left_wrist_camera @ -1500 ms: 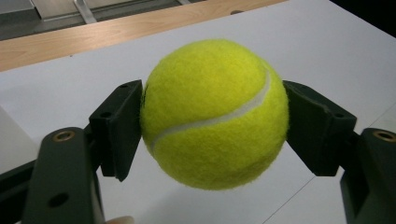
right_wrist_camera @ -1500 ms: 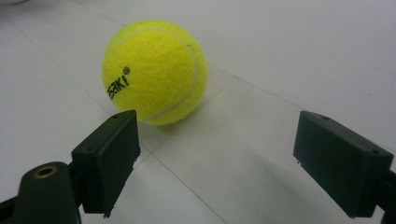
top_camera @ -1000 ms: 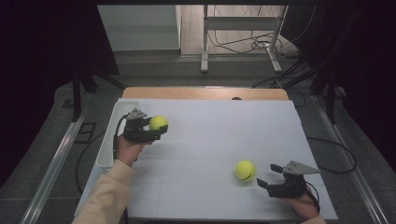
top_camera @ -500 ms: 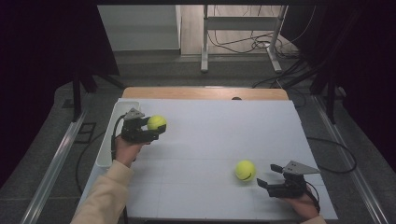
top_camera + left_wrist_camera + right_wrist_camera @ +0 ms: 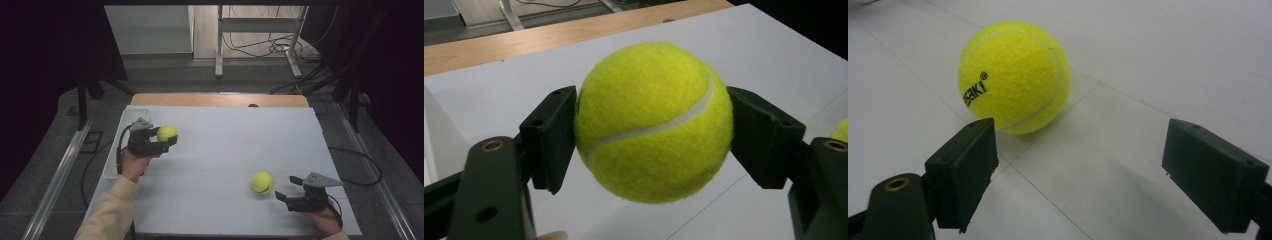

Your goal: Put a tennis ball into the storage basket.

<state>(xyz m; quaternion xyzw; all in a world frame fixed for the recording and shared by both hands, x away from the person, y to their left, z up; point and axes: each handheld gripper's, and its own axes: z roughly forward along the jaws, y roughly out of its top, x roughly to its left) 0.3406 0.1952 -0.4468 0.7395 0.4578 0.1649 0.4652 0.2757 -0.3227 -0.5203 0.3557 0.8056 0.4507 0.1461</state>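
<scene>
A yellow tennis ball (image 5: 167,133) is clamped in my left gripper (image 5: 165,140), held just above the white table at the left. In the left gripper view the ball (image 5: 653,122) sits between both black pads (image 5: 552,137), which press on its sides. A second tennis ball (image 5: 262,182) lies on the table at the front right. My right gripper (image 5: 286,189) stands open just to the right of it. In the right gripper view this ball (image 5: 1014,76) lies ahead of the open gripper (image 5: 1080,172), beyond the left pad (image 5: 964,170) and outside the gap.
A white bin (image 5: 116,150) runs along the table's left edge, right beside my left hand. The white table top (image 5: 235,140) ends at a wooden strip (image 5: 215,99) at the back. Cables and metal stand legs (image 5: 260,45) lie on the floor beyond.
My left gripper has shifted slightly toward the left with its ball. The right gripper and the ball on the table have stayed where they were.
</scene>
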